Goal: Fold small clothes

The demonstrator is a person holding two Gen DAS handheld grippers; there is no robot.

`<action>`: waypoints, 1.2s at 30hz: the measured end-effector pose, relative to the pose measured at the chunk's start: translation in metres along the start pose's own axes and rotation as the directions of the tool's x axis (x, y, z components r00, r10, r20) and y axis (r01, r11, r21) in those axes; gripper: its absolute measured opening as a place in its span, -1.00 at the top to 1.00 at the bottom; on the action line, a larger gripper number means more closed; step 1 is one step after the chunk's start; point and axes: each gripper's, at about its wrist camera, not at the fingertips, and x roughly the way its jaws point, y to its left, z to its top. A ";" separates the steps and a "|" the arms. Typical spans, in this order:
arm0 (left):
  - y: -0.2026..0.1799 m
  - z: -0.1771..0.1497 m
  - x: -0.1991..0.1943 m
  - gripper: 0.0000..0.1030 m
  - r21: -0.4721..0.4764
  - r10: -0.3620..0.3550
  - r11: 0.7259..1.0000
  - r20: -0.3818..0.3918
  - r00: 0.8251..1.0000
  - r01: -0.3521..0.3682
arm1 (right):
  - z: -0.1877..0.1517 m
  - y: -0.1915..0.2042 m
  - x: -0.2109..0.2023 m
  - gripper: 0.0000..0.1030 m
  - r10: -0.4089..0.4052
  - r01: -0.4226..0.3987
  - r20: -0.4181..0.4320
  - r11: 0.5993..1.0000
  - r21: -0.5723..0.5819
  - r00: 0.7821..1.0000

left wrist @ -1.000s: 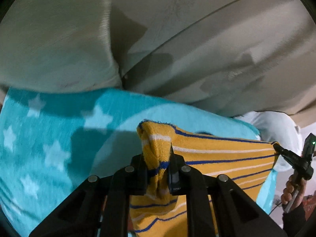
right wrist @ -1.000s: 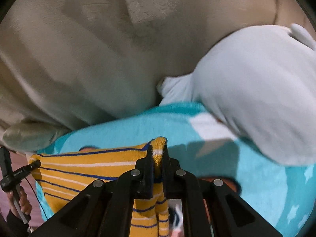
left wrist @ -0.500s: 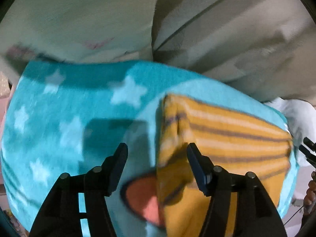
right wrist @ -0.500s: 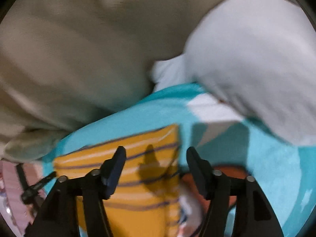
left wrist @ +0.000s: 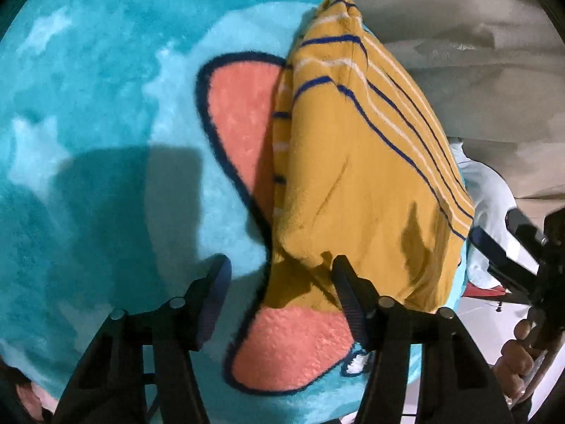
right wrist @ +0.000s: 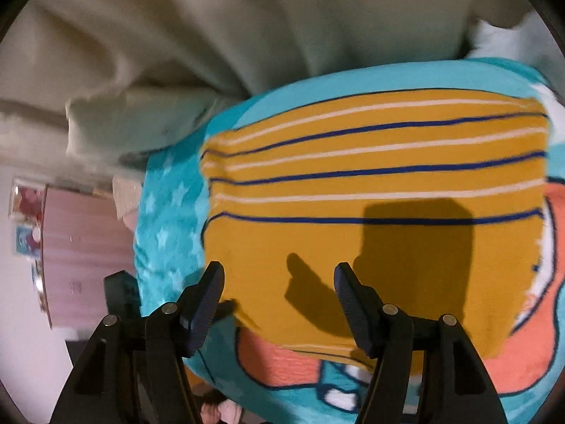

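Observation:
A mustard-yellow garment (left wrist: 356, 162) with blue and white stripes lies folded on a turquoise star blanket (left wrist: 99, 113). It also shows in the right wrist view (right wrist: 370, 190), flat and roughly rectangular. My left gripper (left wrist: 279, 282) is open and empty, hovering at the garment's near left edge. My right gripper (right wrist: 279, 286) is open and empty over the garment's near edge. The right gripper's body (left wrist: 519, 254) shows at the right of the left wrist view.
The blanket (right wrist: 166, 219) has an orange cartoon patch (left wrist: 240, 113) beside the garment. Beige bedding (right wrist: 212, 35) lies behind. A pale blue cloth (left wrist: 491, 205) lies at the right. A pink cabinet (right wrist: 81, 247) stands off the left edge.
Both grippers opened and let go of the garment's corners, then drew back. The garment now lies folded flat on the blanket.

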 end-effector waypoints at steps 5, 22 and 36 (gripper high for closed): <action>-0.012 0.008 0.014 0.30 0.044 -0.027 0.999 -0.049 0.998 0.030 | 0.014 0.035 0.030 -0.34 -0.013 0.007 -0.074 0.997 -0.083 0.997; -0.004 -0.001 0.010 0.86 -0.077 -0.138 0.987 0.052 0.989 0.142 | 0.060 0.109 0.154 -0.34 -0.168 0.084 -0.302 0.958 -0.274 0.938; -0.018 -0.007 -0.021 0.88 -0.052 -0.212 0.974 0.114 0.971 0.219 | 0.054 0.152 0.226 0.04 -0.574 0.371 -0.252 0.747 -0.552 0.780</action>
